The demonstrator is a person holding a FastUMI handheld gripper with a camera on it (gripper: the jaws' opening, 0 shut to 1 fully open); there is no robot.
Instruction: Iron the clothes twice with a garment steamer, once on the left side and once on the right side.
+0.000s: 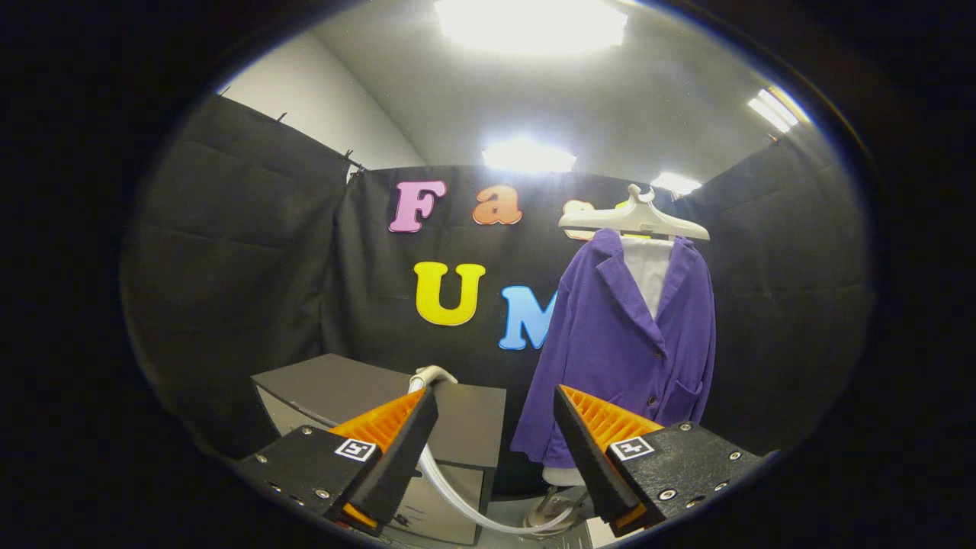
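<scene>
A purple jacket (621, 343) over a white shirt hangs on a pale hanger (634, 219) beyond my right finger. My gripper (496, 400) is open, its orange-and-black fingers (396, 431) spread wide with nothing between them. Just past the left fingertip pokes up the white steamer head (432, 375), resting on a dark table top (343, 389). Its clear hose (457, 496) curves down from there and across to a base (549, 515) low on the floor between the fingers.
A grey cabinet (450, 496) stands under the dark table top, close behind the left finger. The jacket's stand foot sits on the floor near the hose base. Black cloth walls close the booth on every side.
</scene>
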